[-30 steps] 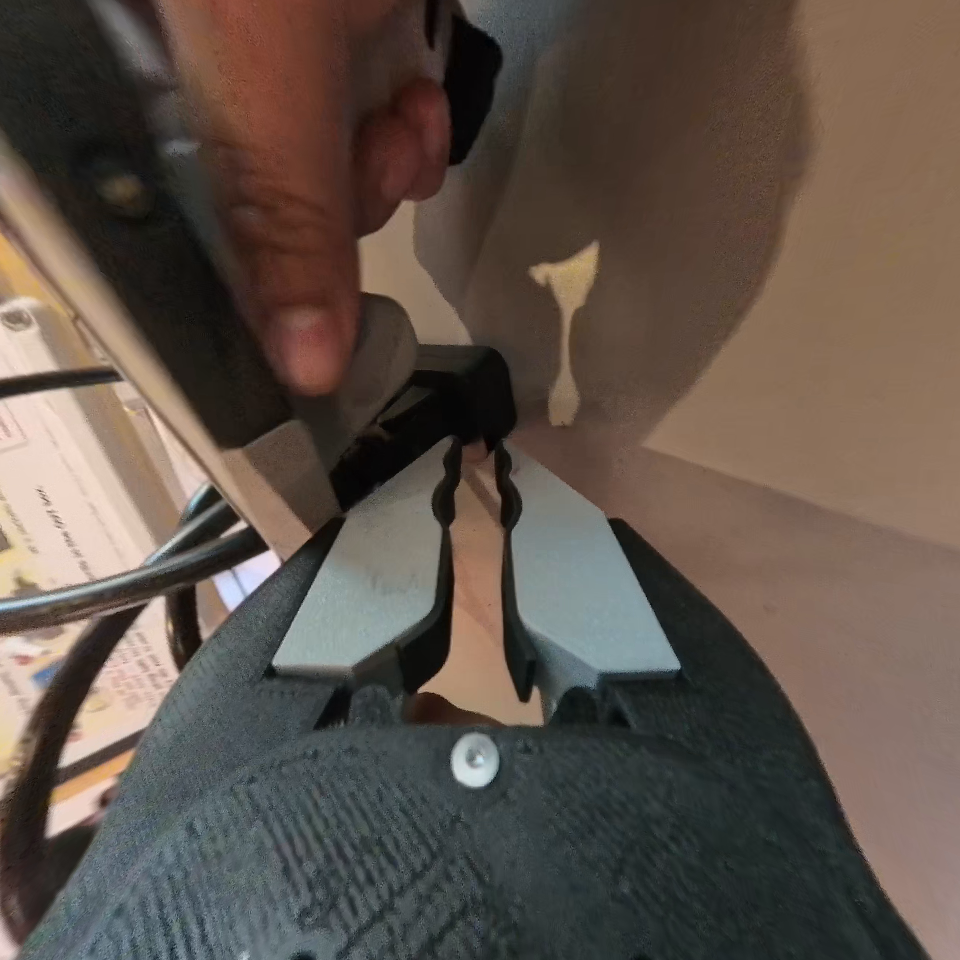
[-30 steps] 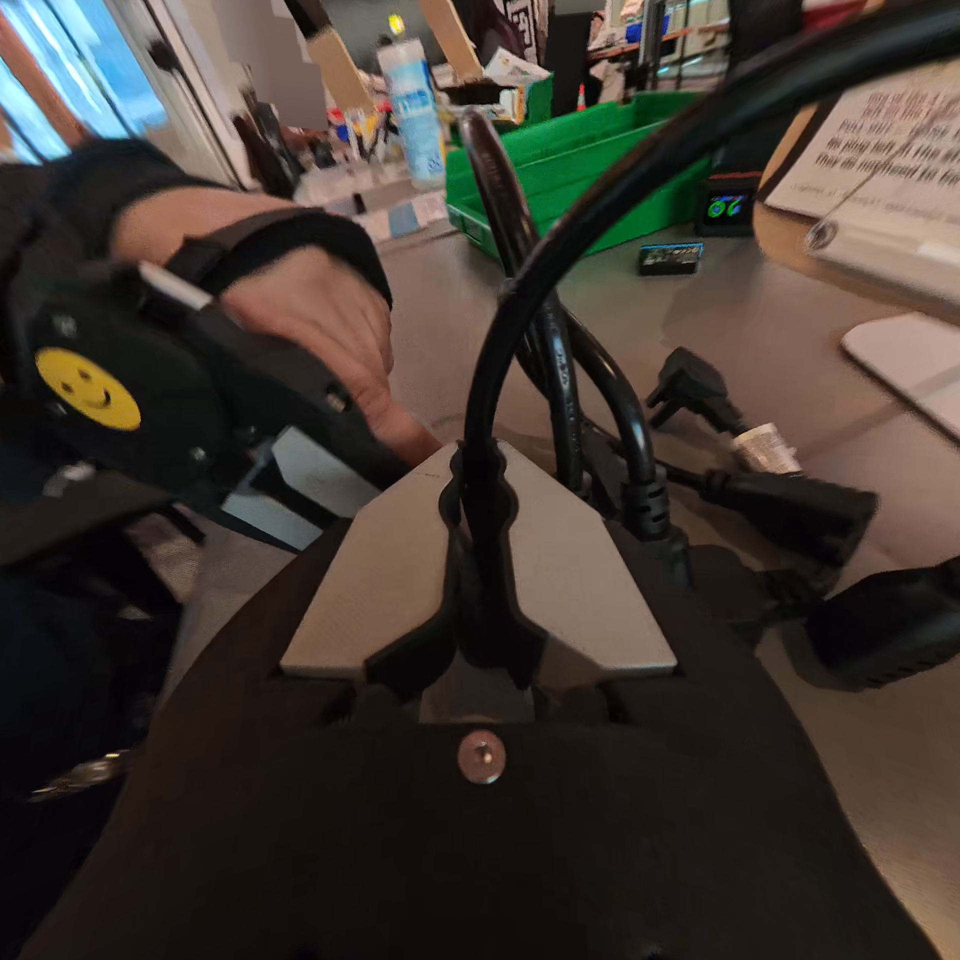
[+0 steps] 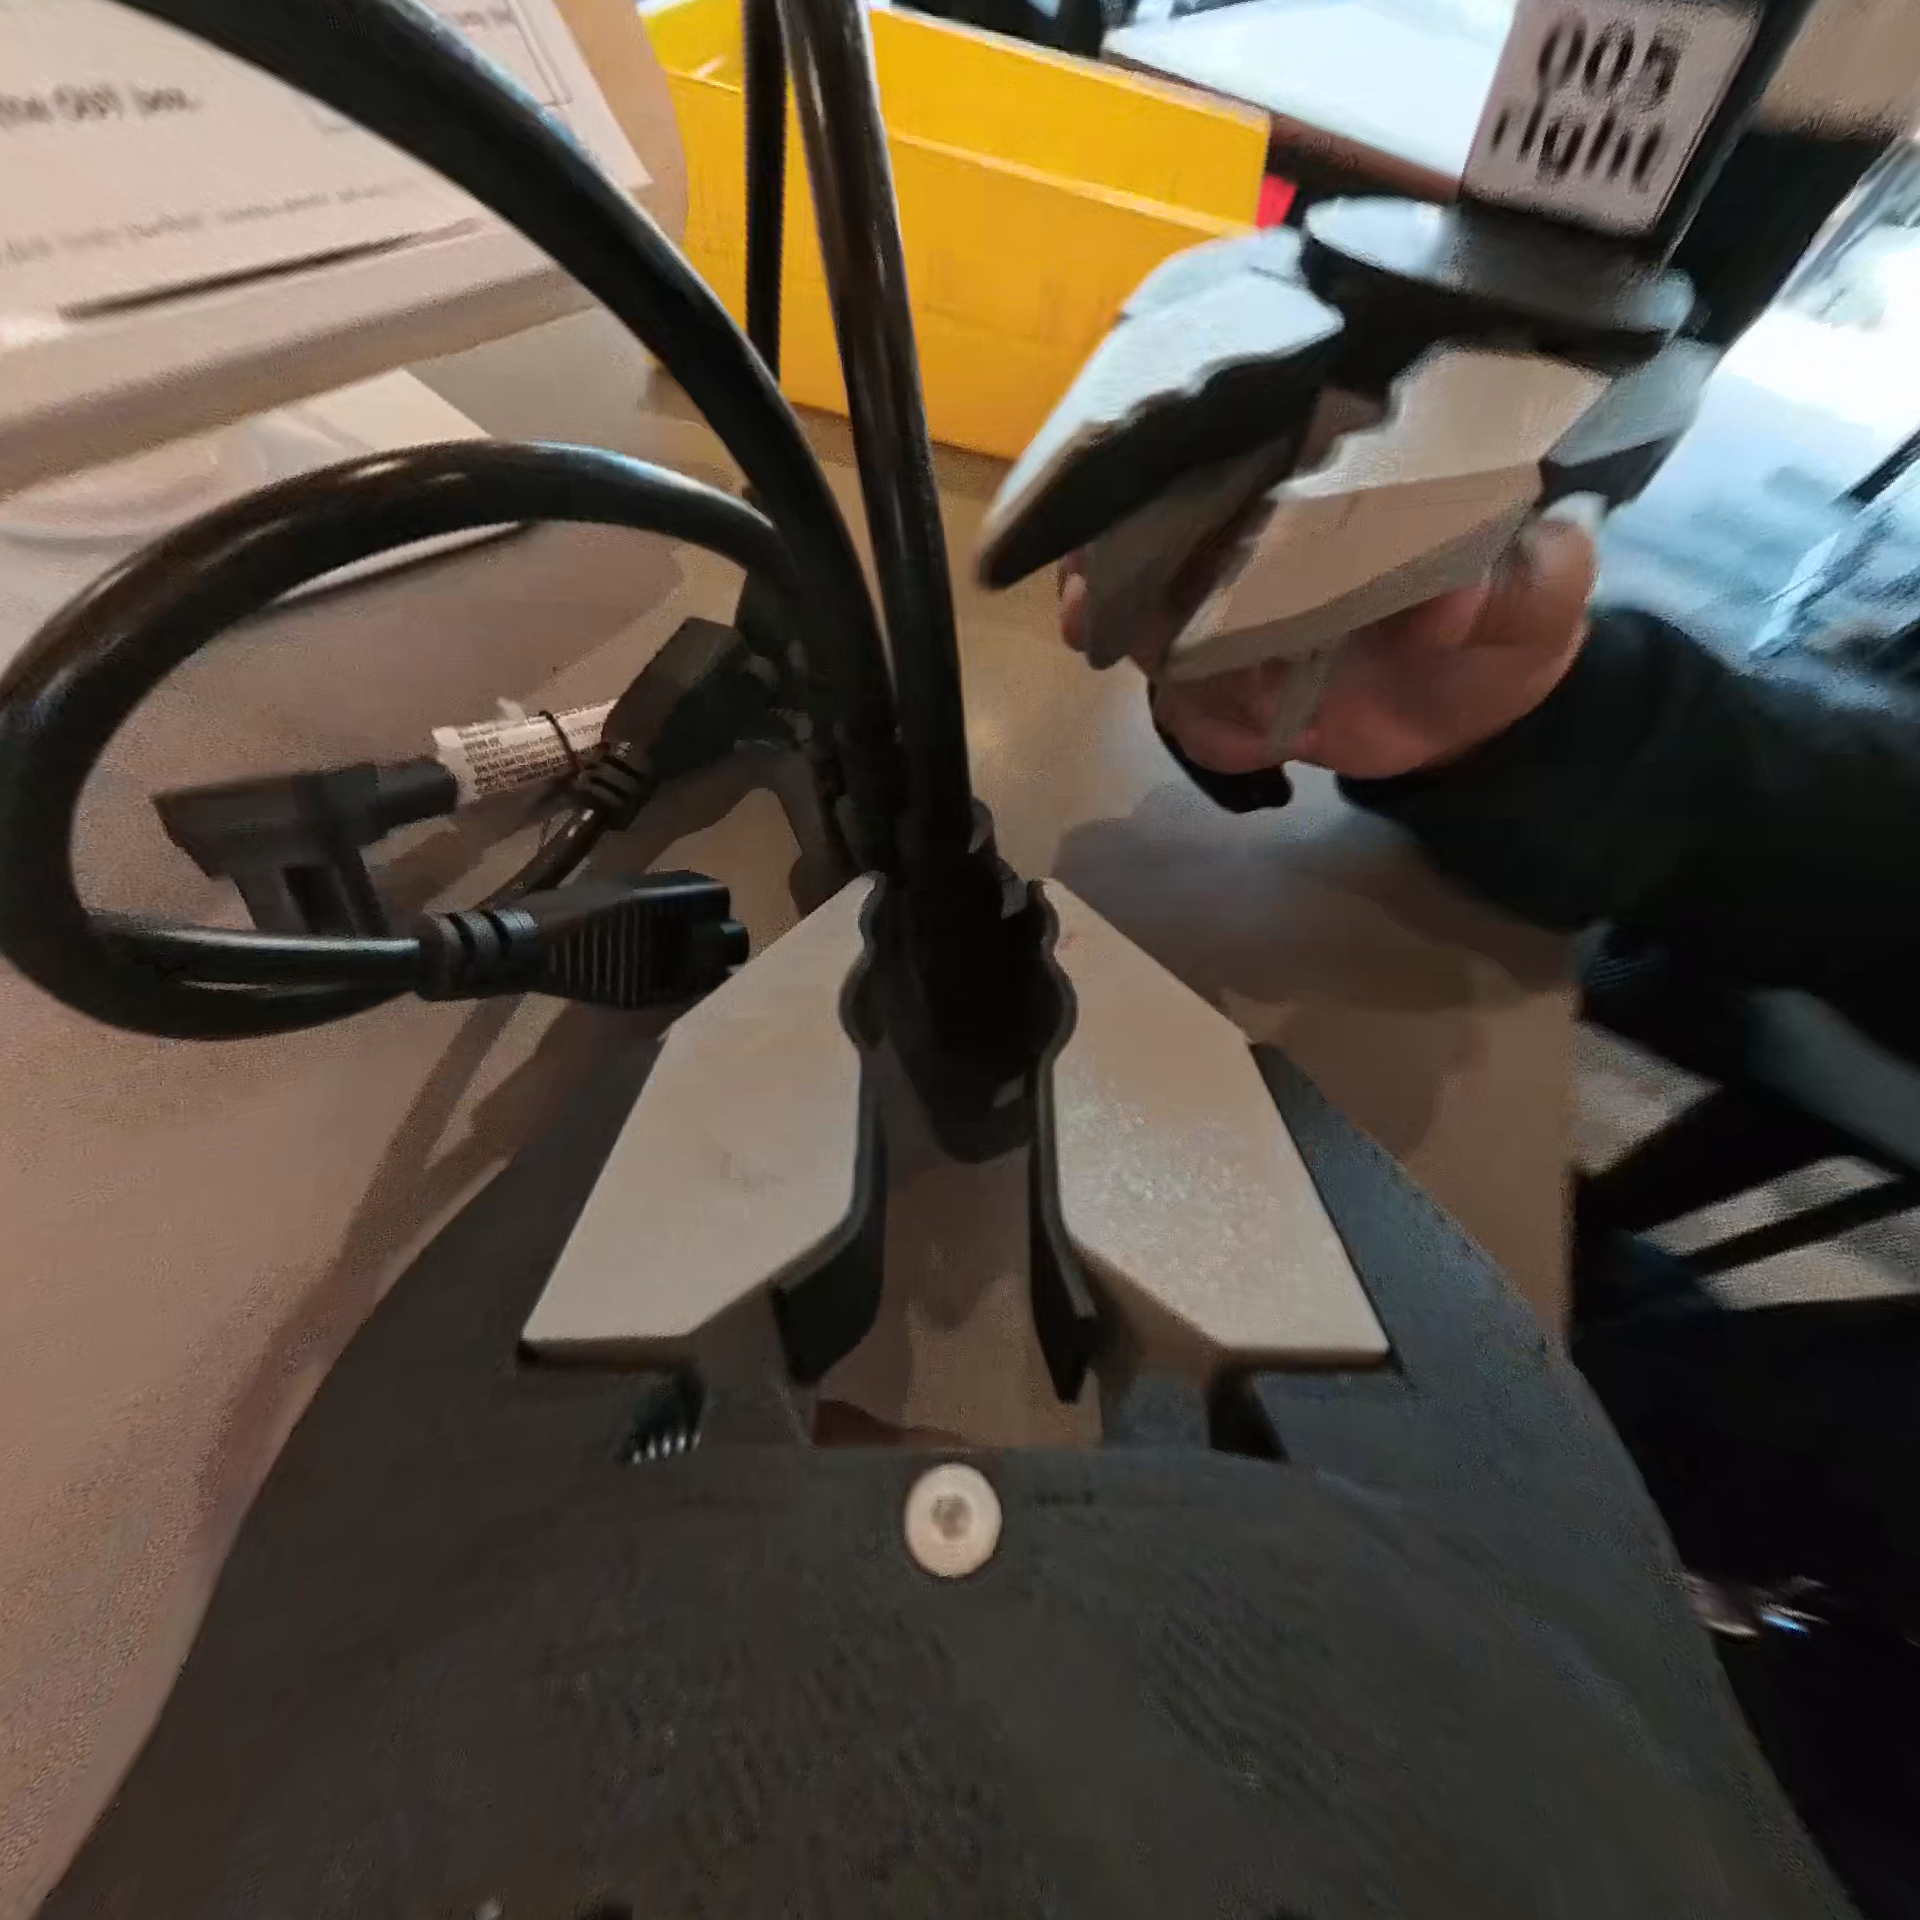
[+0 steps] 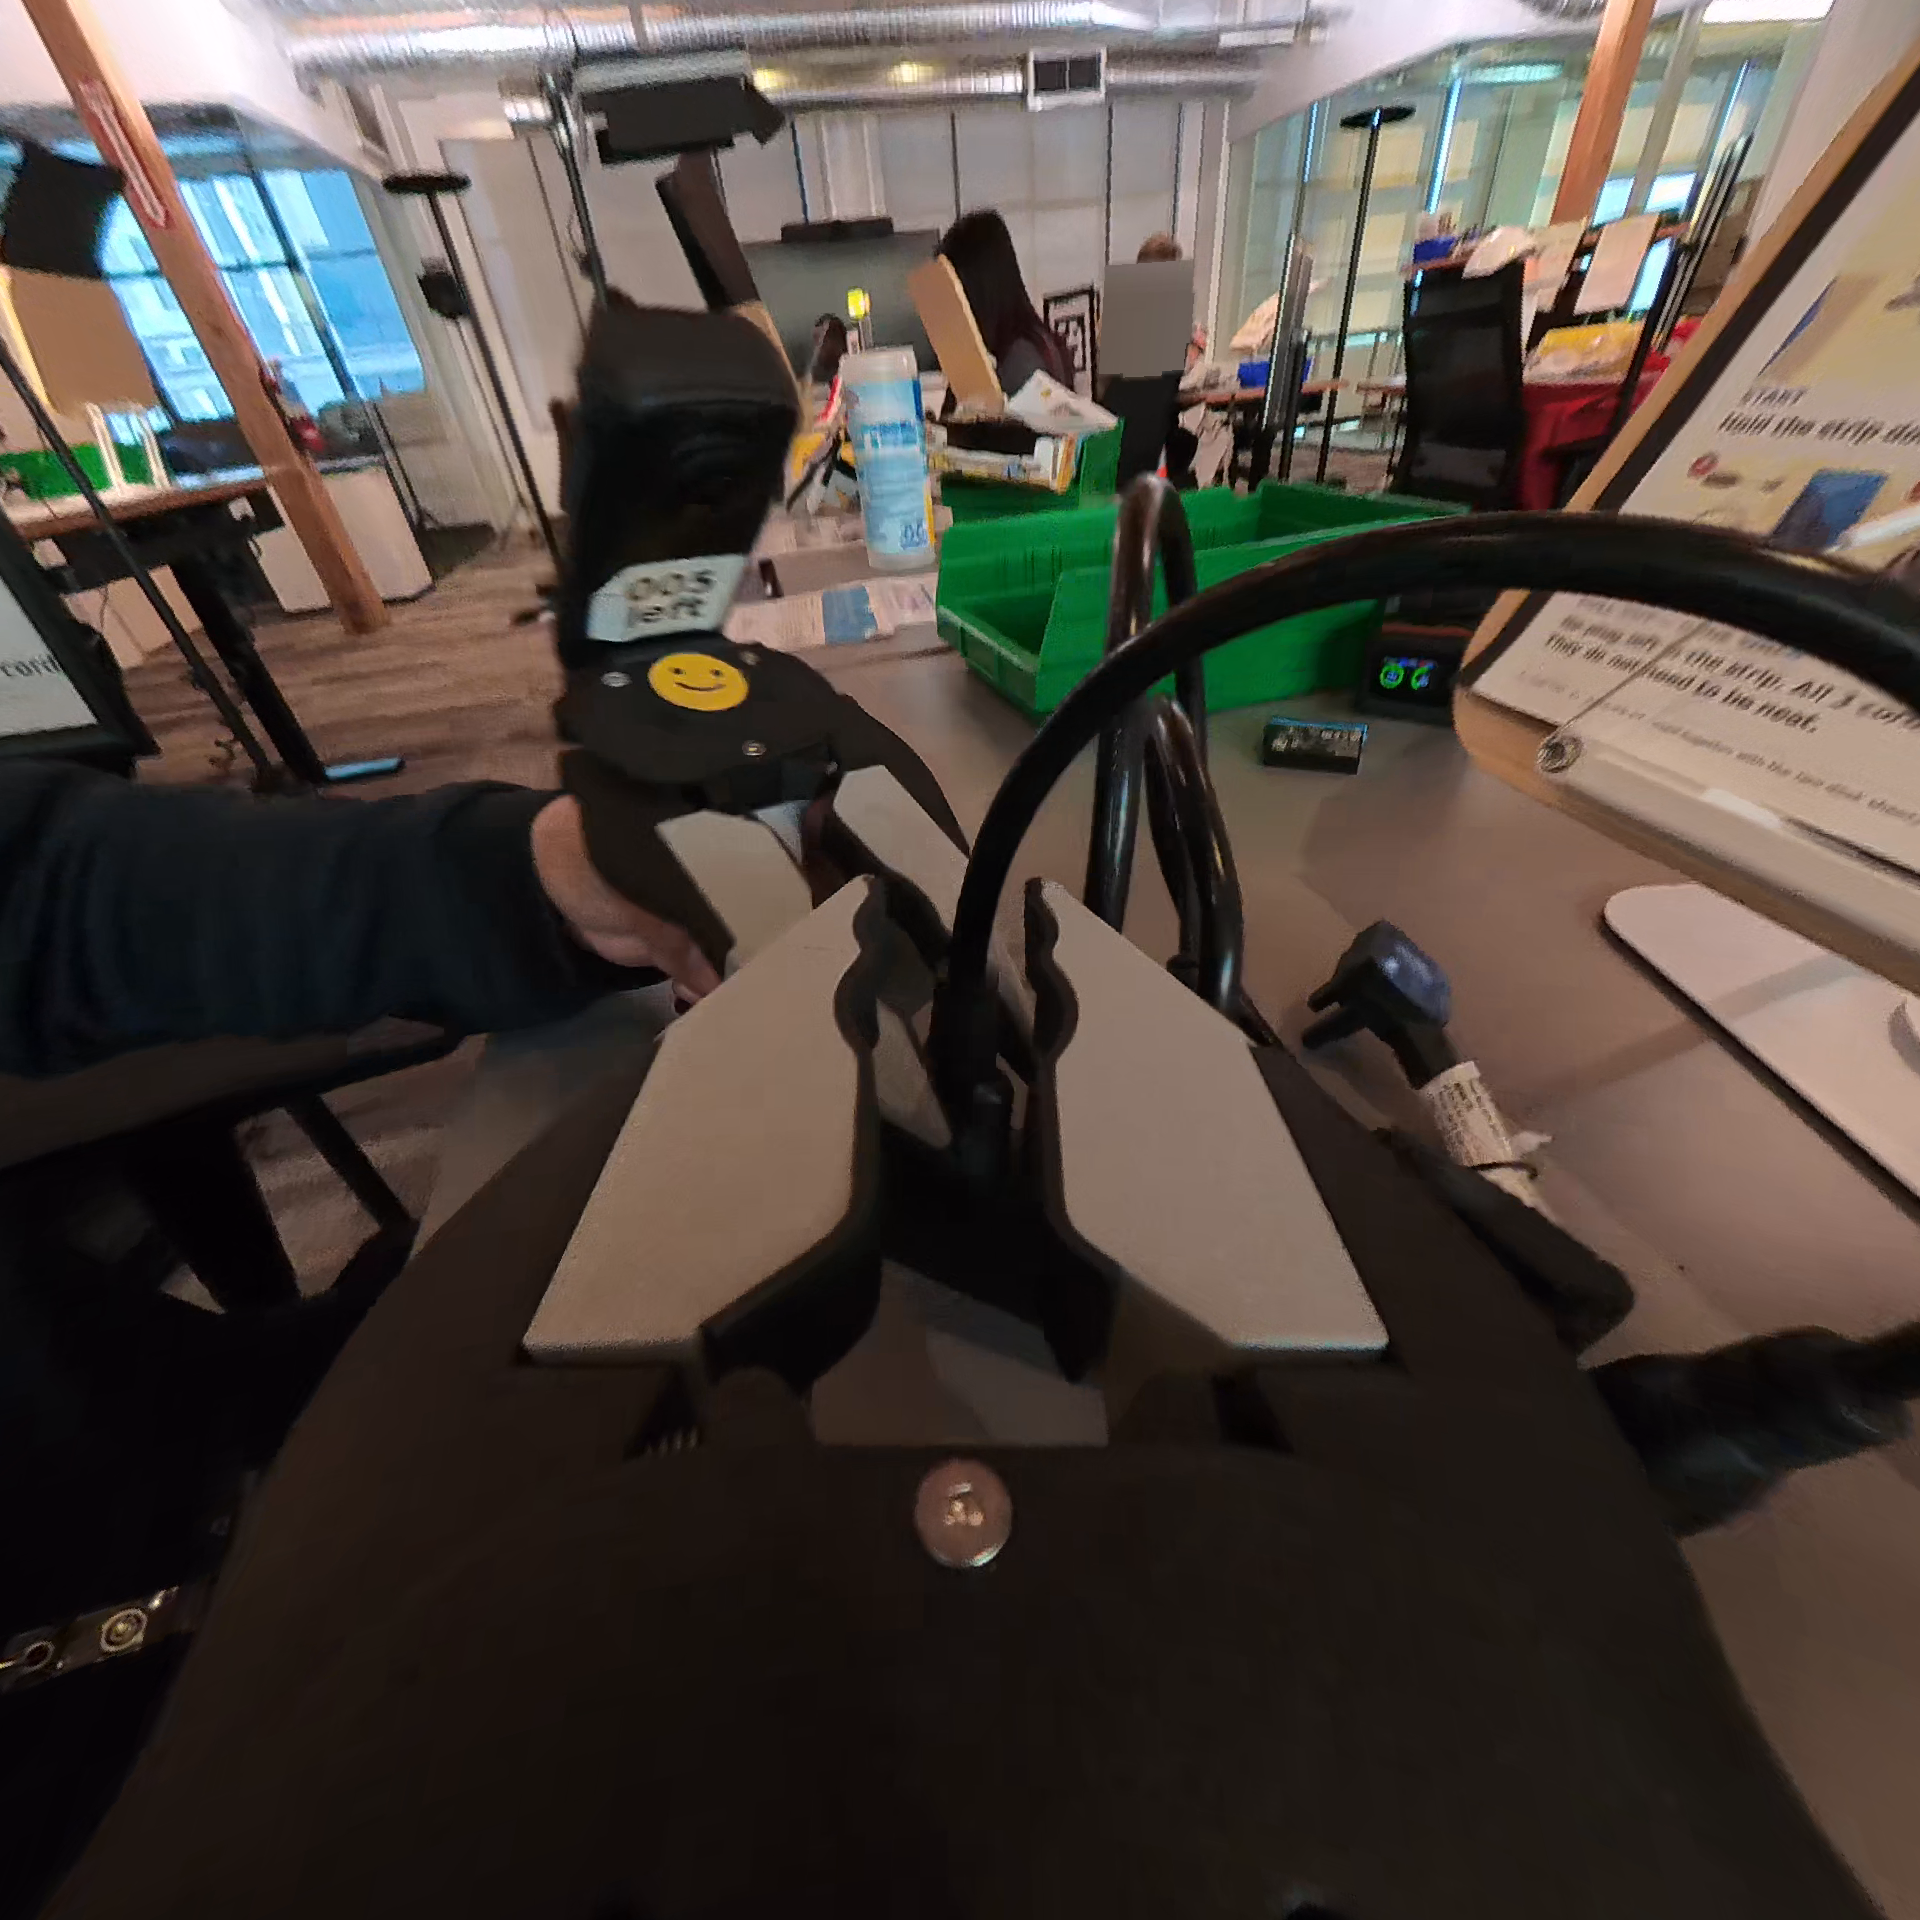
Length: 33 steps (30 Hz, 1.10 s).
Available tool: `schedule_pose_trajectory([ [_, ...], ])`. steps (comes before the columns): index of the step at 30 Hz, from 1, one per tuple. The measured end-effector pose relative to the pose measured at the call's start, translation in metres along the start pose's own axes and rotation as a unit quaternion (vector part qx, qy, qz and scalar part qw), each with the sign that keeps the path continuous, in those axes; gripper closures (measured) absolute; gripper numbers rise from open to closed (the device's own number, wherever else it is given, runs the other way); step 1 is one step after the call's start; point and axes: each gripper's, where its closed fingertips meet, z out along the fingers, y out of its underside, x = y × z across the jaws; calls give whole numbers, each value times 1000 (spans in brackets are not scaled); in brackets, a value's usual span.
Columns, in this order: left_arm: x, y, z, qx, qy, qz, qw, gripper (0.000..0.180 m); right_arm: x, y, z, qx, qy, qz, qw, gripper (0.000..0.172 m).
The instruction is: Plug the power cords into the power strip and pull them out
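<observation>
Two claws: left gripper (image 3: 956, 914) clamps a black plug (image 3: 961, 997), apparently steadying it; right gripper (image 4: 951, 914) parted, loose around the cord (image 4: 971, 935).

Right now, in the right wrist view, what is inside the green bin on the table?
Only the green bin's own inner walls show. Its floor cannot be seen: the front wall and the black cords standing before it cover it.
</observation>
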Motion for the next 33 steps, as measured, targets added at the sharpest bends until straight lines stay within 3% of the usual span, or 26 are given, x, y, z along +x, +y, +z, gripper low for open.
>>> schedule_pose_trajectory([
  [5,-8,4,-13,12,45,-59,997,157,19,-1,-9,9,31,26,999,148],
  [16,1,25,-12,-28,37,34,998,156,41,44,5,-108,104,-17,989,150],
  [24,8,24,-9,-24,55,26,998,157,38,56,20,-144,116,-69,980,158],
  [29,11,21,-8,-13,49,14,999,156,39,56,17,-147,109,-38,982,159],
  [33,25,25,-16,-19,74,-9,997,126,43,43,10,-103,111,8,988,159],
])
